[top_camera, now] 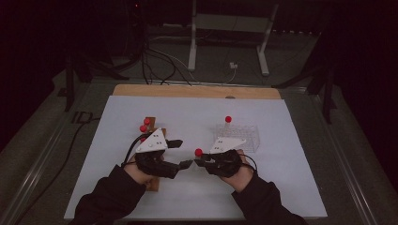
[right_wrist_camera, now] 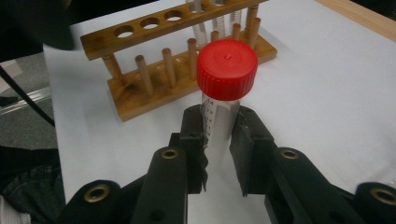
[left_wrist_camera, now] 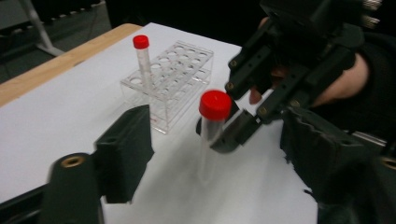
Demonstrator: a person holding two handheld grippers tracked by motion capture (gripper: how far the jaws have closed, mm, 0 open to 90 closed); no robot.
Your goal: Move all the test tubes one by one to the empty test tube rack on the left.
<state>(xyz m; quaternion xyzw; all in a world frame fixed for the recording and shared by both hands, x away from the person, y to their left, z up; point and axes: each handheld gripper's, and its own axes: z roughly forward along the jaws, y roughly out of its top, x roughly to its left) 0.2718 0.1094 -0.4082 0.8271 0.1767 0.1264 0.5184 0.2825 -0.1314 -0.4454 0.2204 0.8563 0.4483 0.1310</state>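
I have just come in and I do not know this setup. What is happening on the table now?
A person works with a hand-held gripper in each hand. The right hand-held gripper is shut on a red-capped tube, held upright between a wooden rack and a clear plastic rack. The left hand-held gripper is open beside the held tube and does not press on it. Another capped tube stands in the clear rack.

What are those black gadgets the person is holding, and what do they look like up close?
Each hand carries a black two-jaw gripper: left gripper, right gripper. Their jaws are jointed bars with brass rivets and ridged pads. A pale three-cornered plate tops each, black cables trail off, and the sleeves are dark.
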